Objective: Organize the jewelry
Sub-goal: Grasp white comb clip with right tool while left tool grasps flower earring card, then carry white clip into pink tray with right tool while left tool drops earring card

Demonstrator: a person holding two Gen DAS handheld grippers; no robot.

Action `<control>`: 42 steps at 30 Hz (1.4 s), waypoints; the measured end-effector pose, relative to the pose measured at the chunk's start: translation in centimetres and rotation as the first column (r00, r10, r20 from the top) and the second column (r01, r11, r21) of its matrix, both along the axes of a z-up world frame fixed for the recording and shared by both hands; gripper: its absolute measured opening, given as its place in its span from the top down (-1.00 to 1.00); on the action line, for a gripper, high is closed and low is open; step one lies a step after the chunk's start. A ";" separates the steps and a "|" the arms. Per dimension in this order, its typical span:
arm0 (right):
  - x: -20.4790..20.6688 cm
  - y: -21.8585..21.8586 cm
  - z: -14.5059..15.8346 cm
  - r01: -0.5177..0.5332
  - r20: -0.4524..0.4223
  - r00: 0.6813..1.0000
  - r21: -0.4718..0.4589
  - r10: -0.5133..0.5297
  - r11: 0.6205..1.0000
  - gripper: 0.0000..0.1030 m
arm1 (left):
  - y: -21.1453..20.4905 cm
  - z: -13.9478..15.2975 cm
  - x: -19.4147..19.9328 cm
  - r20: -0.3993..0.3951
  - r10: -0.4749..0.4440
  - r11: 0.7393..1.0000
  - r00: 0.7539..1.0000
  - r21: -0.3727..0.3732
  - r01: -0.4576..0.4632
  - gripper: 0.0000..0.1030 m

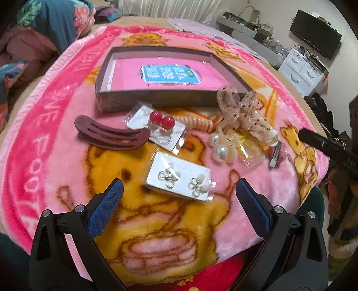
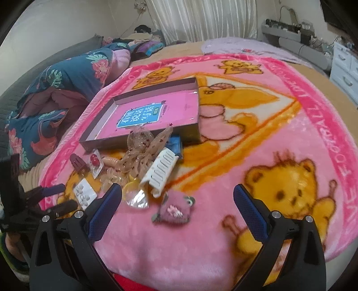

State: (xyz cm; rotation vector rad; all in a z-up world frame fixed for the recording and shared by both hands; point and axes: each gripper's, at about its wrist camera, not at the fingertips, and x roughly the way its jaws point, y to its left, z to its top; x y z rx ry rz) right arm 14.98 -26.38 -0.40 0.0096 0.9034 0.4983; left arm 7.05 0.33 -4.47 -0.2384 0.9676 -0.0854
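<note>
Pink bear blanket [image 2: 279,138] over bed; floral quilt [image 2: 67,73] bunched beside; white drawers [image 1: 302,71]; curtain [image 2: 201,20].

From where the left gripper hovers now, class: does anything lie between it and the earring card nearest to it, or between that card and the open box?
Nothing lies between the left gripper and the earring card. Between the card and the box lie the red-bead earring card and the brown hair claw.

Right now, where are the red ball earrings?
In the left wrist view, the red ball earrings lie on a white card on the blanket, just before the box, between the brown hair claw and the peach coil tie.
</note>
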 end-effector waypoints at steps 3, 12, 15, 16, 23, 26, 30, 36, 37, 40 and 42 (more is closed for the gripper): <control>1.3 0.3 -0.7 0.001 -0.040 0.999 0.024 0.000 1.000 -0.90 | -0.1 -0.7 0.4 -0.015 -0.037 0.999 0.999 -0.027 0.037 -0.82; 3.8 0.9 -3.1 -0.008 -0.173 0.985 0.089 0.024 0.996 -0.42 | -3.1 -1.7 2.1 -0.017 -0.146 0.983 0.989 0.111 0.147 -0.79; 4.3 1.2 -3.5 -0.021 -0.202 0.978 0.122 0.046 0.992 -0.37 | -3.6 -2.2 2.4 -0.030 -0.153 0.977 0.988 0.144 0.156 -0.46; 4.4 1.4 -3.6 -0.028 -0.210 0.976 0.131 0.055 0.991 -0.33 | -3.6 -2.3 2.6 -0.032 -0.151 0.977 0.988 0.146 0.154 -0.45; 5.7 3.6 -4.5 -0.055 -0.285 0.953 0.172 0.103 0.984 0.23 | -2.8 -2.0 2.5 -0.015 -0.137 0.983 0.990 0.119 0.138 -0.34; 5.9 3.8 -4.6 -0.044 -0.290 0.952 0.193 0.100 0.980 0.31 | -2.5 -1.8 2.3 -0.007 -0.129 0.986 0.992 0.101 0.129 -0.34; 5.5 3.1 -3.8 -0.037 -0.242 0.967 0.196 0.085 0.980 0.45 | -2.0 -1.1 2.1 0.008 -0.119 0.989 0.993 0.086 0.118 -0.34; 5.1 0.3 -2.1 0.010 -0.172 0.985 0.227 0.030 0.974 0.49 | -2.0 0.4 2.2 0.041 -0.128 0.990 0.991 0.065 0.125 -0.34; 5.1 -0.4 -1.9 0.028 -0.164 0.986 0.237 0.012 0.971 0.49 | -2.0 0.6 2.3 0.046 -0.131 0.990 0.990 0.063 0.128 -0.34; 5.0 -1.9 -1.3 0.064 -0.139 0.990 0.252 -0.029 0.966 0.49 | -2.3 1.3 2.6 0.061 -0.139 0.988 0.988 0.068 0.135 -0.34; 4.9 -3.0 -0.7 0.086 -0.120 0.991 0.255 -0.057 0.963 0.49 | -2.5 1.8 3.0 0.070 -0.143 0.988 0.987 0.068 0.139 -0.34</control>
